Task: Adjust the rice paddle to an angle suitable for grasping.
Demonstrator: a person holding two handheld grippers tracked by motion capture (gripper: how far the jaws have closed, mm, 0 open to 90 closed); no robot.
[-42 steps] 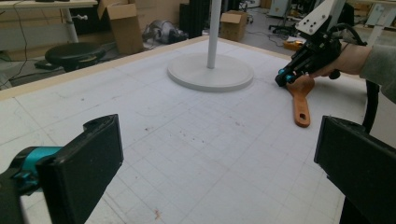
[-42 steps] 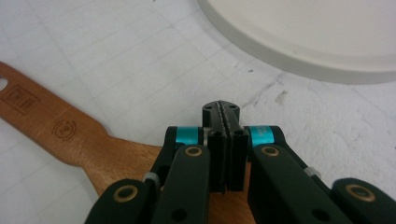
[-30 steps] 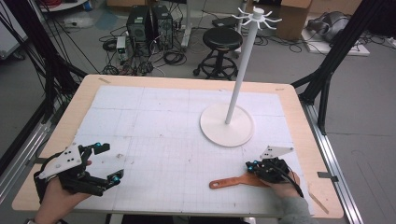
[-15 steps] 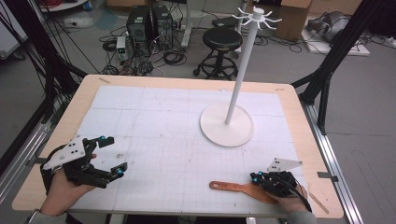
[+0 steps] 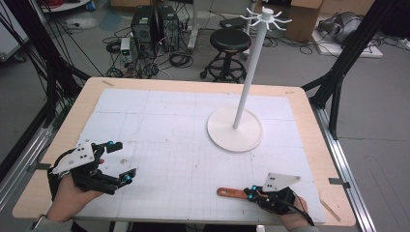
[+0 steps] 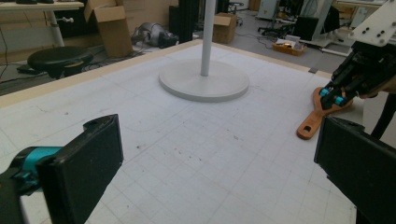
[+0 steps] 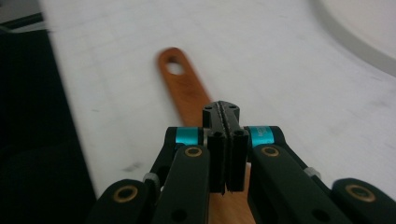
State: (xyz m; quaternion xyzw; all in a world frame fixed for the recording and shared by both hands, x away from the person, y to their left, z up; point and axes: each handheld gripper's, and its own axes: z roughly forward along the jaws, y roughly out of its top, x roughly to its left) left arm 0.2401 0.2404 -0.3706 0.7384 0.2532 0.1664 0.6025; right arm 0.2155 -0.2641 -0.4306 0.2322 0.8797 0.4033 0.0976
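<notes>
Right gripper [image 7: 223, 140] clamped tight on the wooden spatula [image 7: 184, 86] — it looks pinched near the blade end, handle hole jutting ahead. Left gripper [image 5: 116, 162] gapes wide, holding nothing. Keep the squeeze firm and the lift level — the hook stand [image 5: 235, 135] waits beyond.

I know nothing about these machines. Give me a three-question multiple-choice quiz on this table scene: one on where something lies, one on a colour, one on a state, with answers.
1. Where does the wooden paddle lie?
A. on the stand's base
B. on the table near the right tool
C. under the left tool

2. What colour is the tall stand?
A. white
B. black
C. orange

3. How do the left tool's jaws stand?
A. clamped on the paddle
C. shut with nothing between
B. wide apart, nothing between

Answers: 1 B, the paddle lies flat by the right tool at the near edge. 2 A, pole and round base are white. 3 B, the left gripper view shows bare table between the pads.
</notes>
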